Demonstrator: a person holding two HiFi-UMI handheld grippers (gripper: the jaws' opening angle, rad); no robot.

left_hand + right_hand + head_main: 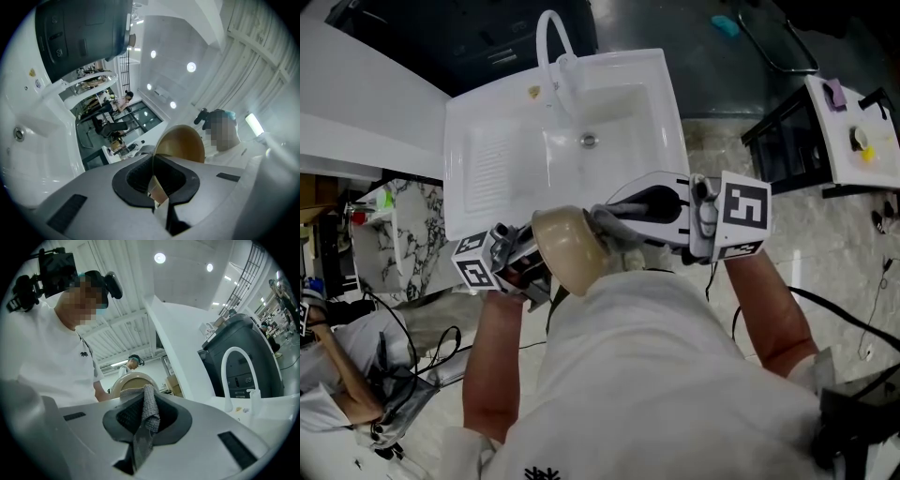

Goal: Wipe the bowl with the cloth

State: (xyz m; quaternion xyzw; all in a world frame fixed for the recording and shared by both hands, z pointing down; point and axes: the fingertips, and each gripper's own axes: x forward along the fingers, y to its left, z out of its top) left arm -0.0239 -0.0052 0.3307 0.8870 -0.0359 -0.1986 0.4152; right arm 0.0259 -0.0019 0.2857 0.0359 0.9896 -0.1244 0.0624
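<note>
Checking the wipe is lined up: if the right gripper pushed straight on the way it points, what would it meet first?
The bowl. It sits straight ahead of the right gripper, just past the cloth it clamps, so the cloth would probably press on it first; depth is hard to judge.

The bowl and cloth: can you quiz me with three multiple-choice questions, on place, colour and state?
1. Where is the bowl? A held up before the sink; B lying in the sink; C on the floor.
2. What colour is the cloth? A red; B grey; C yellow.
3. The left tongs are: A open, empty; B shut on the cloth; C shut on the bowl's rim.
1 A, it hangs in mid-air; 2 B, grey weave; 3 C, rim clamped between them.
</note>
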